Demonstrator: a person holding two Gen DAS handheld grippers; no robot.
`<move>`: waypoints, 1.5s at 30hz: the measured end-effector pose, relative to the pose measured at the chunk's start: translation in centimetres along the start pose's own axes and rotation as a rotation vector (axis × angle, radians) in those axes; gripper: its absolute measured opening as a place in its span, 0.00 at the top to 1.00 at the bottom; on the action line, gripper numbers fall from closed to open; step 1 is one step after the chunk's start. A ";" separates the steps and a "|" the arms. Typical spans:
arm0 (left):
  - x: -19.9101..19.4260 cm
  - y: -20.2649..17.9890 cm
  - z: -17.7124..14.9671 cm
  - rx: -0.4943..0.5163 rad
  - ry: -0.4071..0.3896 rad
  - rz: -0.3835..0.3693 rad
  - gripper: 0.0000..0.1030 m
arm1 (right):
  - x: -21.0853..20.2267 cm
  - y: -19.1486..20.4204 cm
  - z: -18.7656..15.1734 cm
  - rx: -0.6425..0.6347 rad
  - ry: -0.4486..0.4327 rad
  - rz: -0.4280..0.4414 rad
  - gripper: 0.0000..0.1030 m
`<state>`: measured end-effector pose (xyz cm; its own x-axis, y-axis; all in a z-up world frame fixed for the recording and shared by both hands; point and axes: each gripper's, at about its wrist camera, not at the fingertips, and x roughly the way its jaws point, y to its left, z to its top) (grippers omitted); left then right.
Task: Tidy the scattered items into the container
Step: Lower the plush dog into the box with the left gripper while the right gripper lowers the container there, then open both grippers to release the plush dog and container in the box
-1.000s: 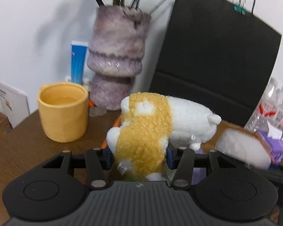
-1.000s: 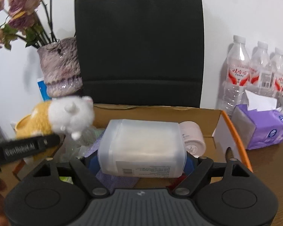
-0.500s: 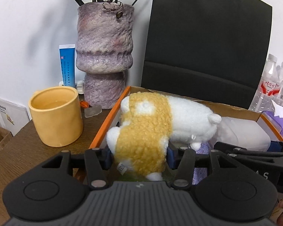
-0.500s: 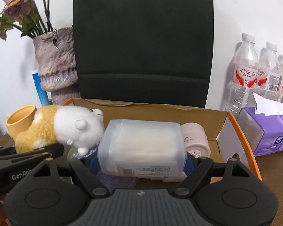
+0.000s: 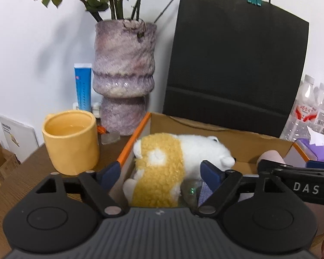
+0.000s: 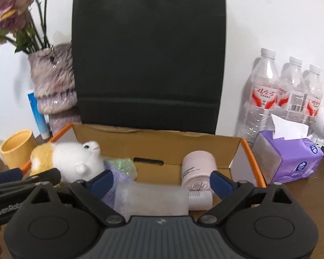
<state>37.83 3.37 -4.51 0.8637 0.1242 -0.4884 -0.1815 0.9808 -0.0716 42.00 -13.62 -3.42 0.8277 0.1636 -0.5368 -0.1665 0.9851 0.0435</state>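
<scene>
The left tool (image 5: 159, 172) stands spread wide, its jaws having just been opening; the plush toy (image 5: 162, 168), yellow and white, lies between the blue pads (image 5: 209, 176) without being pressed by them. It rests inside the cardboard box (image 5: 237, 142), at the left end, against the orange-edged wall. The right tool (image 6: 162, 182) is likewise spread, its jaws having just been opening, and the frosted plastic case (image 6: 151, 198) lies low between its pads, free of them, down in the box.

The left wrist view alone shows the yellow mug (image 5: 72, 140) in full, standing on the wooden counter (image 5: 21, 179) just outside the box, with the blue tube (image 5: 82, 86) and the whole purple vase (image 5: 124, 75) behind it. From there the frosted case is hidden behind the tool's own body, and the pink jar (image 5: 271, 156) shows only as a rounded edge.

The right wrist view opens up the box interior: the pink jar (image 6: 197, 170) lies on its side at the right end, a small white piece touching it below, and purple cloth with something green sits beside the plush toy's (image 6: 75, 159) head. The same view gives the three water bottles (image 6: 291, 92) and the purple tissue pack (image 6: 291, 157) clearly, on the counter right of the box. The black paper bag (image 6: 149, 54) stands upright behind the box in both views. Each tool appears at the edge of the other's picture.
</scene>
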 end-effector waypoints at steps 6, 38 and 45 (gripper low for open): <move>-0.8 0.5 0.4 -0.018 -0.061 0.021 0.00 | 0.0 -0.3 0.2 0.017 0.007 0.025 0.00; -5.2 2.1 -0.9 -0.064 -0.077 0.041 0.00 | -3.1 1.1 -1.2 -0.023 -0.005 0.050 0.00; -7.2 2.3 -1.7 -0.068 -0.073 0.029 0.00 | -5.1 0.8 -2.1 -0.031 -0.004 0.045 0.00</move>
<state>30.35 4.47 -2.62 0.8893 0.1656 -0.4264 -0.2365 0.9644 -0.1187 36.51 -13.74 -2.43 0.8212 0.2074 -0.5317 -0.2195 0.9747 0.0412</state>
